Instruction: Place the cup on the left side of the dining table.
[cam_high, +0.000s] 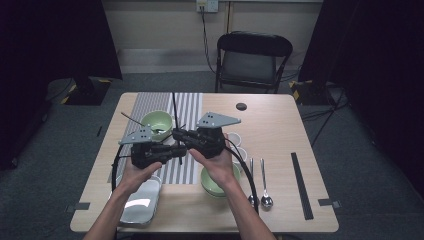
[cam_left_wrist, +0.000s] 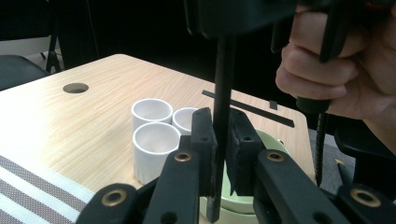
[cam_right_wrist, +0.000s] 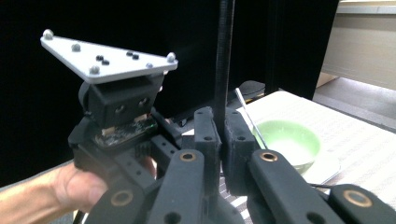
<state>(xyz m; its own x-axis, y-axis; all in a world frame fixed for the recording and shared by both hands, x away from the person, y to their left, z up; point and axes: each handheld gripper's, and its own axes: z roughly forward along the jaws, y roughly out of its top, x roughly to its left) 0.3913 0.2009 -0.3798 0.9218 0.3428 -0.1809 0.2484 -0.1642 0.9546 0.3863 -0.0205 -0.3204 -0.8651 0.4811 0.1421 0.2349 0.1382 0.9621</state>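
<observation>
— Where's the rod right now?

— Upright between both sets of jaws. My left gripper (cam_left_wrist: 221, 144) is pinching the black rod (cam_left_wrist: 224, 79) near its lower end, with a short stub poking out below the pads. My right gripper (cam_right_wrist: 221, 140) is clamped on the same rod just above that, and most of the length rises clear over it.

— So neither one is spread?

— No, both are pressed onto it. The pads on each side sit flat against the shaft with no gap I can make out.

— What's under the stub?

— A green bowl (cam_left_wrist: 276, 140), just beyond and below the left jaws. Three white cups (cam_left_wrist: 155, 142) stand off to that gripper's left, near but not touching anything I hold.

— How do you expect it to handle?

— Light and stiff, I'd say. It's thin, straight and shows no sag above the top grip. It looks smooth, so my worry is that it twists or slides down through the pads rather than bends. A long free end also gives it leverage, so a small knock up top could swing it in a single grip.

— Where would you hold it, then?

— Square across the shaft, centred on the pads, as I have it. If one gripper has to let go, I'd rather the other sat nearer the middle of the rod than at the end
</observation>
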